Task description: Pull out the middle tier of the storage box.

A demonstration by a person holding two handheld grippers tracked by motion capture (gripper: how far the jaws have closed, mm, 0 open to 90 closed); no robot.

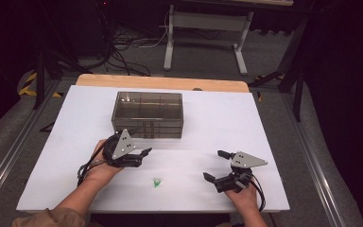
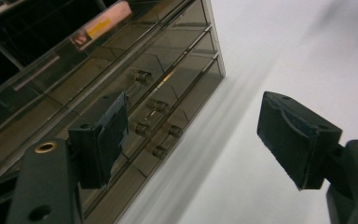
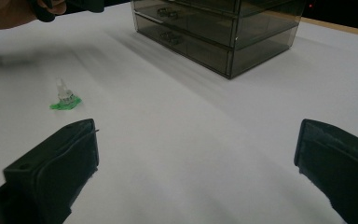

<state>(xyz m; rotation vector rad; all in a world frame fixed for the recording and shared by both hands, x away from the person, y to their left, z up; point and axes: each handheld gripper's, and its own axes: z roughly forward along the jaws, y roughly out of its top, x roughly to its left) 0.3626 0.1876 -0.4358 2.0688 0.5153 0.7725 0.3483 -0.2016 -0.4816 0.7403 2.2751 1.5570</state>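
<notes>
While my left gripper [image 1: 141, 142] hangs unclenched, nothing between its jaws, just before the smoky drawer box [image 1: 147, 114], the drawers sit closed and look empty. My right gripper [image 1: 217, 165] gapes too, near a green-based vial [image 1: 157, 182].

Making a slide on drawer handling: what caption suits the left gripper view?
Open left gripper facing the smoky drawer cabinet, its fingers apart and empty above the white table.

One drawer box [image 1: 147, 115], one green-based piece [image 1: 157, 182], two tongs: left [image 1: 142, 142], right [image 1: 217, 164].
</notes>
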